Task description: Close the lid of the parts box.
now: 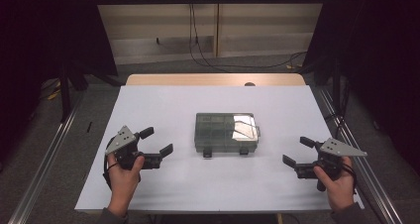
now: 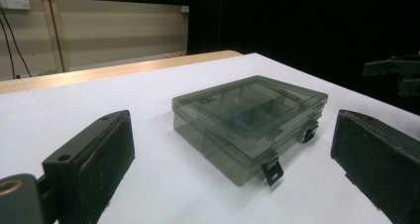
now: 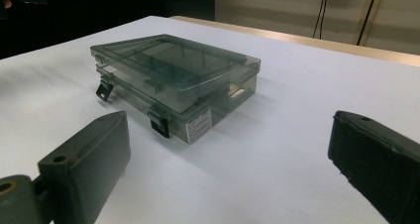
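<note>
Sitting mid-counter [image 1: 148, 110] on the white sheet: one smoky transparent compartment box [image 1: 226, 132], lid down, flat, its two black latches [image 1: 207, 152] hanging loose off the near front edge. Inner dividers visible through the lid; contents too dim to make out. Left hand-held gripper [image 1: 158, 140] is off to the box's left, well apart from it, jaws spread wide with nothing between them, pointing toward the box. Right hand-held gripper [image 1: 298, 150] mirrors it on the box's right side, also well apart, jaws wide apart and empty. Each is held in one hand near the counter's near edge. Left gripper view: box [image 2: 247, 120] framed between its two black jaws, latch corner nearest. Right gripper view: box [image 3: 173, 80] ahead and left of centre, a white label on its side wall, latches facing the camera's left. Neither hand-held gripper touches the box.
</note>
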A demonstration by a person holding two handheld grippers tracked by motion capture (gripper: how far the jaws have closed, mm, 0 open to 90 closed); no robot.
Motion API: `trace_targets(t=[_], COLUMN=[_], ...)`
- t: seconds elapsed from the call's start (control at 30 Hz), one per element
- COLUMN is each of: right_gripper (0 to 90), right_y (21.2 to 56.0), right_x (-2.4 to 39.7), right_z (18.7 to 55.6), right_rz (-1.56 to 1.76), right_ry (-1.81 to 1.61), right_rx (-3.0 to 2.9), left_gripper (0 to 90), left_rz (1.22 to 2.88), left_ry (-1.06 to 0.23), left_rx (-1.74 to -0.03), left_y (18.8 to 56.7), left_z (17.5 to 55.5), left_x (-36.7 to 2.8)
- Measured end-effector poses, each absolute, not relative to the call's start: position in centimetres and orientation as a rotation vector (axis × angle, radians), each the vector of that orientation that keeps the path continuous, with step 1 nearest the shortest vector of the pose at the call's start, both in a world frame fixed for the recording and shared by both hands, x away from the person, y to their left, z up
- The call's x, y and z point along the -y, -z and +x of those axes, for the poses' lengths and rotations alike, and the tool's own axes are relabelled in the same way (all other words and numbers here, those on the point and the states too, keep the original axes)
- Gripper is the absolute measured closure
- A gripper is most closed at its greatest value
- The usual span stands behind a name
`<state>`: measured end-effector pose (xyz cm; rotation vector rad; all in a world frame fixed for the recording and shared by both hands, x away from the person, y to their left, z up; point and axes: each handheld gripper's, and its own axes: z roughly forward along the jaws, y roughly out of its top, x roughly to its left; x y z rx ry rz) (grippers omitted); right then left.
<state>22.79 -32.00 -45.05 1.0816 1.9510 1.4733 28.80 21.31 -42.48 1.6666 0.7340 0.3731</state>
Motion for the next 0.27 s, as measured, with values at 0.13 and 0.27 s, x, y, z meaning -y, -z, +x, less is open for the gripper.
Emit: trace_targets(t=[0.13, 0.27], right_gripper=[3.4, 3.6], right_y=[45.05, 45.16], right_x=[32.35, 32.49], right_z=[22.67, 22.69], right_rz=[1.085, 1.083], right_ry=[-1.487, -1.496], right_rx=[-1.939, -1.939], left_gripper=[3.2, 3.4], left_rz=[1.664, 1.658], left_ry=[-0.382, -0.391], left_rx=[-0.734, -0.739], left_y=[42.42, 42.51], left_z=[28.62, 28.58], left_x=[-21.91, -22.43])
